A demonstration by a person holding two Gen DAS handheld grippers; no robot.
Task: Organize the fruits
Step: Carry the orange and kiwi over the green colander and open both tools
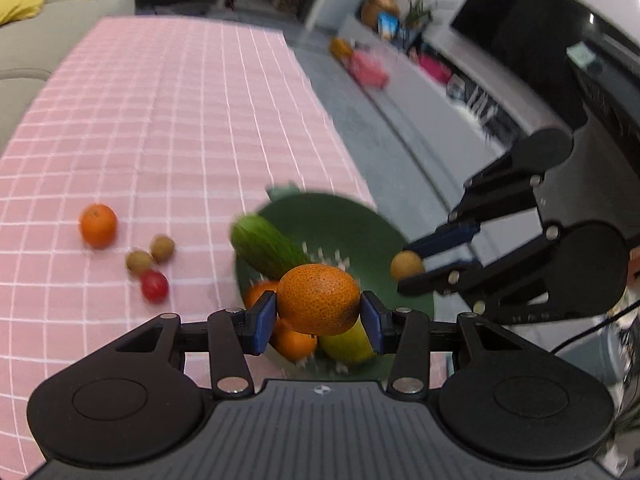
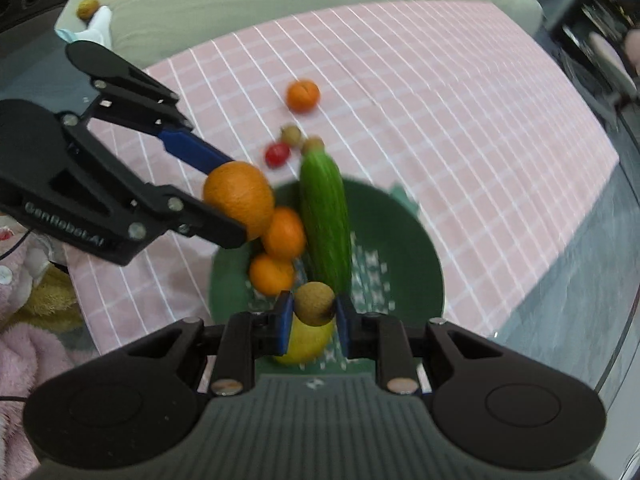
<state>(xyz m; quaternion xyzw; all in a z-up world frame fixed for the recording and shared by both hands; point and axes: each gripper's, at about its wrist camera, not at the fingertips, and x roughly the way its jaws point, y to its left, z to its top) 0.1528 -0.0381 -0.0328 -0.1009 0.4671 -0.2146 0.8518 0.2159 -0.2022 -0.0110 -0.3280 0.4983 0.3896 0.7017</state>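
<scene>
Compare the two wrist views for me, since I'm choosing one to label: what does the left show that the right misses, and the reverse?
Only the left wrist view shows the TV shelf beyond the table edge. Only the right wrist view shows the pink fleece and the lemon clearly. Both show the green bowl with the cucumber, the left hand-held gripper shut on an orange, and the right hand-held gripper shut on a small brown fruit.

Matte black plastic throughout on the left hand-held gripper and right hand-held gripper — ribbed grey-black housing low in each frame, flanked by two rounded lobes with shallow oval recesses. Slim black linkage bars pinned with silver round-headed screws. Blue pads on the fingertips. Small white emblem at housing centre; pale lettering along the side of the left unit — seen at left of the right-wrist view.
</scene>
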